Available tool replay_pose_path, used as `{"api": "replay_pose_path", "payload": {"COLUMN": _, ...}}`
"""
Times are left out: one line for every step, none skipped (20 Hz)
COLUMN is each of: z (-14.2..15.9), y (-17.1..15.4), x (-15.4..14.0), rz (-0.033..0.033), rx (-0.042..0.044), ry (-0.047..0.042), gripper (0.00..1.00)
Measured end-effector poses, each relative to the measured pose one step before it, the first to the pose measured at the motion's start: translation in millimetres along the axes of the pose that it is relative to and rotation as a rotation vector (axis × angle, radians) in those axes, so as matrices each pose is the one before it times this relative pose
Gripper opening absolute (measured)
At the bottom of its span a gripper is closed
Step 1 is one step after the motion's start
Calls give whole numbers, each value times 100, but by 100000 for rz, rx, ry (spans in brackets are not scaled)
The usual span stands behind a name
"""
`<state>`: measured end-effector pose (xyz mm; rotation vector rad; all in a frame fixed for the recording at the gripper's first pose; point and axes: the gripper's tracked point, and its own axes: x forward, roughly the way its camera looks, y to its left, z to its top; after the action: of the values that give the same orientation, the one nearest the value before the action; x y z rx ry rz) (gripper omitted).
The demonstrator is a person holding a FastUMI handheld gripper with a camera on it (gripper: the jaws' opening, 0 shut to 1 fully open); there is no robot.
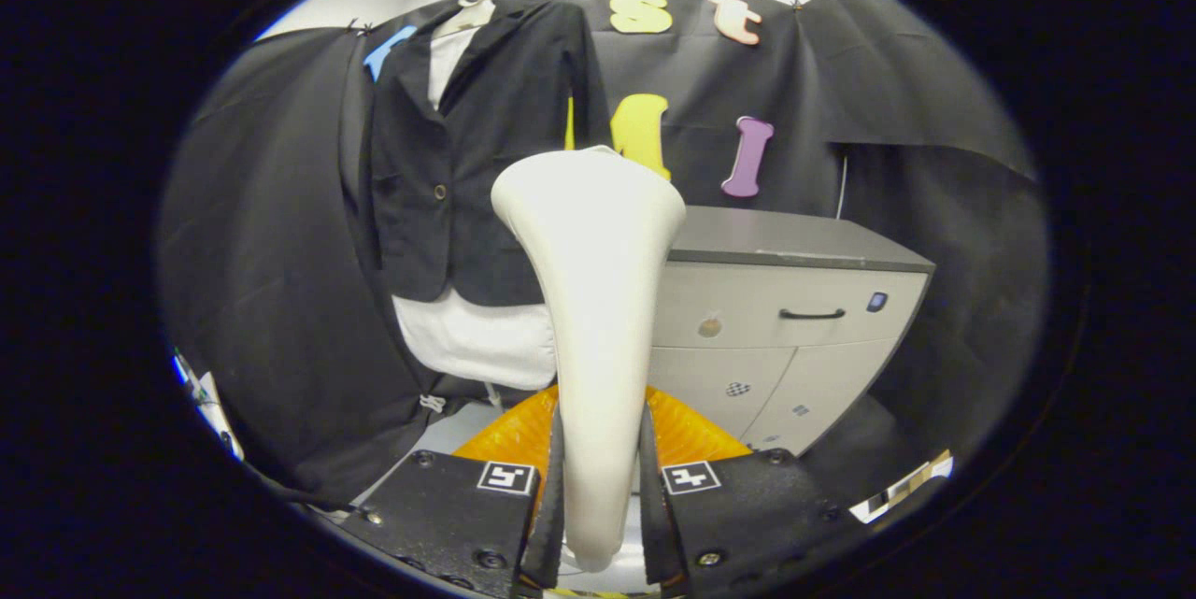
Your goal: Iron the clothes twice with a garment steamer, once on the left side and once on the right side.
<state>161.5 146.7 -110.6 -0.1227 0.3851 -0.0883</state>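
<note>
My gripper point(598, 477) is shut on the handle of a cream-white garment steamer point(593, 281), both fingers pressing on its narrow shaft. The steamer stands upright between the fingers, and its wide head flares out at the top. Beyond it and to its left hangs a black jacket point(476, 141) on a hanger, over a white shirt whose hem point(476, 337) shows below the jacket. The steamer head sits in front of the jacket's right edge, and I cannot tell whether it touches the cloth.
A grey cabinet point(794, 300) with a drawer handle and lower doors stands to the right of the clothes, behind the steamer. An orange ridged object point(691, 435) lies low behind the fingers. Black cloth walls close in the booth.
</note>
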Motion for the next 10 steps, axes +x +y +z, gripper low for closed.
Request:
{"api": "replay_pose_path", "payload": {"z": 352, "y": -1550, "x": -617, "rz": 266, "rx": 230, "ry": -880, "gripper": 36}}
{"api": "replay_pose_path", "payload": {"z": 223, "y": -1432, "x": -529, "rz": 550, "rx": 278, "ry": -182, "gripper": 36}}
{"api": "replay_pose_path", "payload": {"z": 246, "y": -1445, "x": -606, "rz": 538, "rx": 711, "ry": 326, "gripper": 36}}
{"api": "replay_pose_path", "payload": {"z": 266, "y": -1442, "x": -689, "rz": 862, "rx": 714, "ry": -456, "gripper": 36}}
{"api": "replay_pose_path", "payload": {"z": 530, "y": -1370, "x": -579, "rz": 281, "rx": 431, "ry": -1362, "gripper": 36}}
{"api": "replay_pose_path", "payload": {"z": 269, "y": -1365, "x": -650, "rz": 193, "rx": -400, "ry": -996, "gripper": 36}}
{"api": "replay_pose_path", "payload": {"z": 167, "y": -1280, "x": -707, "rz": 608, "rx": -627, "ry": -631, "gripper": 36}}
{"api": "replay_pose_path", "payload": {"z": 51, "y": -900, "x": -1044, "rz": 1002, "rx": -120, "ry": -1910, "gripper": 36}}
{"api": "replay_pose_path", "payload": {"z": 234, "y": -1021, "x": -620, "rz": 565, "rx": -510, "ry": -1722, "gripper": 36}}
{"api": "replay_pose_path", "payload": {"z": -311, "y": -965, "x": -411, "rz": 733, "rx": -693, "ry": -524, "gripper": 36}}
